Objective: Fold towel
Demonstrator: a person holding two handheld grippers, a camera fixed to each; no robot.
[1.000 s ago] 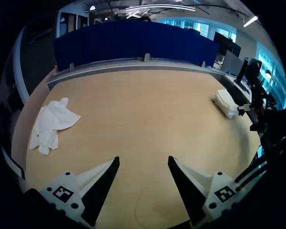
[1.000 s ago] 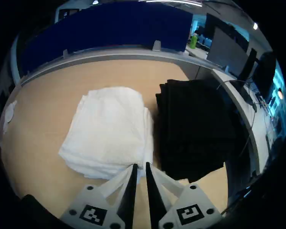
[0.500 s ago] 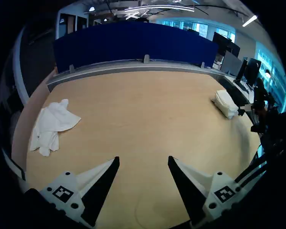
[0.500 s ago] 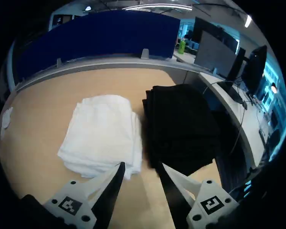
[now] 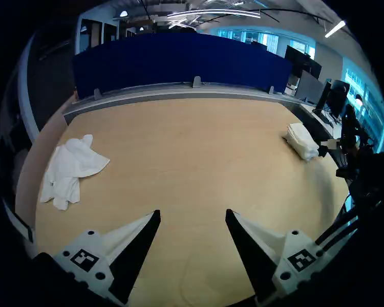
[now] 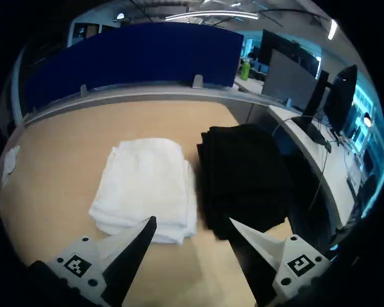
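Left gripper view: left gripper (image 5: 192,212) hung above the desk (image 5: 192,148), jaws spread wide, nothing between them. Crumpled towel (image 5: 69,169) lay at about 9 o'clock, well apart from the fingers, near the desk's edge, bunched with one lobe pushed up toward 12. Folded white stack (image 5: 302,140) sat at roughly 2 o'clock, far side of the desk. Blue partition (image 5: 176,59) ran across 12 o'clock.

Right gripper view: right gripper (image 6: 191,221) also gaped wide and held nothing, its tips just short of the near edge of the folded white stack (image 6: 146,189). Black stack (image 6: 243,179) sat just beside it toward 3 o'clock; whether the two touched could not be told. Crumpled towel (image 6: 10,158) showed small at 9 o'clock.

Handling, as a judgement: the towel looked light, limp and soft. No stiffness to rely on, so it would sag and drag when lifted. The nap should give the fingers fair friction, and nothing about it is fragile. Best hold is probably a free corner or hem, one per gripper along the same edge, so it can be pulled out flat before any fold. Corners could not be picked out in the heap from this range.

Writing: none legible. Towels showed no readable brand or tag. The markers (image 5: 84,258) on the fingers were black-and-white square patterns, not text.
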